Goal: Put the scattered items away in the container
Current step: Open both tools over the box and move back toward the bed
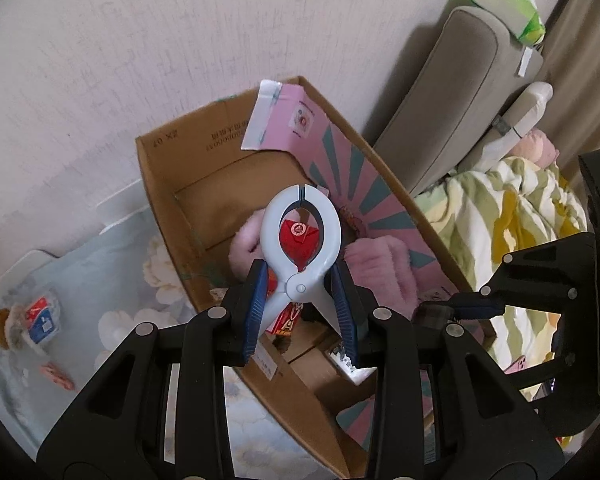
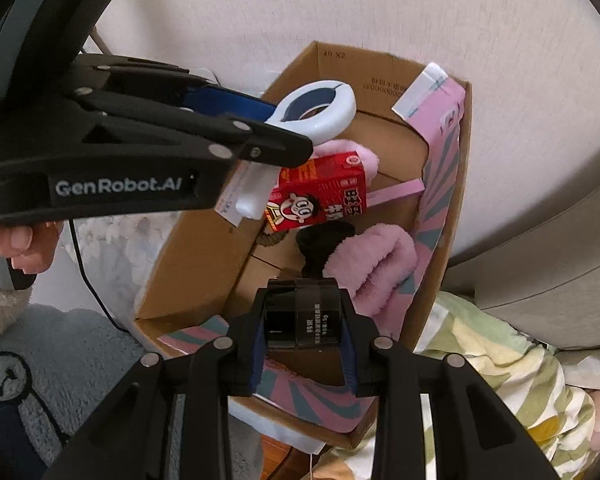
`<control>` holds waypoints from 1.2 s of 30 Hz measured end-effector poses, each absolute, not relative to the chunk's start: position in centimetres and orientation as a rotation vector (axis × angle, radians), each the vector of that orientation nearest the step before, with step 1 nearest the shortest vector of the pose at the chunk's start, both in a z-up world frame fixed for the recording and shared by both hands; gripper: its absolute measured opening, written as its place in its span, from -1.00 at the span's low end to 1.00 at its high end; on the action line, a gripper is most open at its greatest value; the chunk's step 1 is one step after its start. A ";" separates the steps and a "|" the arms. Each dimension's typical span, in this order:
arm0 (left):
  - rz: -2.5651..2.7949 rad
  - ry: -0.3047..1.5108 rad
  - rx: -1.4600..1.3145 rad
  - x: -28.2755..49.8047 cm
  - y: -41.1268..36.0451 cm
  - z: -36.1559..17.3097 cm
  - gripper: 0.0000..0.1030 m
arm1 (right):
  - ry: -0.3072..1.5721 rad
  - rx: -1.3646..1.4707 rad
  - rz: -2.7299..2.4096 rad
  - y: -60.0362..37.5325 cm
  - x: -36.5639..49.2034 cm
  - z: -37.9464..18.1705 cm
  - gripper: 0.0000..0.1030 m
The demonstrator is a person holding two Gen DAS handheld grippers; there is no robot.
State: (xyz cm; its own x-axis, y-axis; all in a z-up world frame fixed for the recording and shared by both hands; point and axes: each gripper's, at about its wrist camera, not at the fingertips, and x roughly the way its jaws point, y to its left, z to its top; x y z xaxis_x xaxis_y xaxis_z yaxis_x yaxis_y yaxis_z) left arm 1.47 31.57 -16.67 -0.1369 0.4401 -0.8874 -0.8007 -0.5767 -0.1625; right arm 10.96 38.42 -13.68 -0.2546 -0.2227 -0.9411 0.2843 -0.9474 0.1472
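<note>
While both grippers are hanging over the open box (image 2: 384,80), each is carrying one item: the left gripper (image 1: 300,300) is squeezing the handles of a pale clamp (image 1: 299,236), its ring end pointing down into the box, and the right gripper (image 2: 302,344) is pinching a small dark block (image 2: 302,314) narrow between its pads. To do the drop well, I judge each hand should be staying inside the box walls, lowering a little, and opening one at a time so the two tools are not knocking together; the clamp is sitting above the red carton (image 2: 320,190), so releasing it toward the bare cardboard at the far wall looks safer. Counting inside the box: one red carton, two pink fuzzy pieces (image 2: 374,264), one black item (image 2: 320,240), one pink sheet (image 1: 284,120) leaning on the right wall. Outside, near the box's left side, a small packet (image 1: 40,318) and a pink scrap (image 1: 58,376) are lying on the floral cover (image 1: 116,304), apparently waiting.
</note>
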 end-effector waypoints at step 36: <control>2.259 0.199 -1.107 -4.1 12.1 -4.7 0.86 | -0.006 1.162 -2.529 34.2 9.7 -1.9 0.38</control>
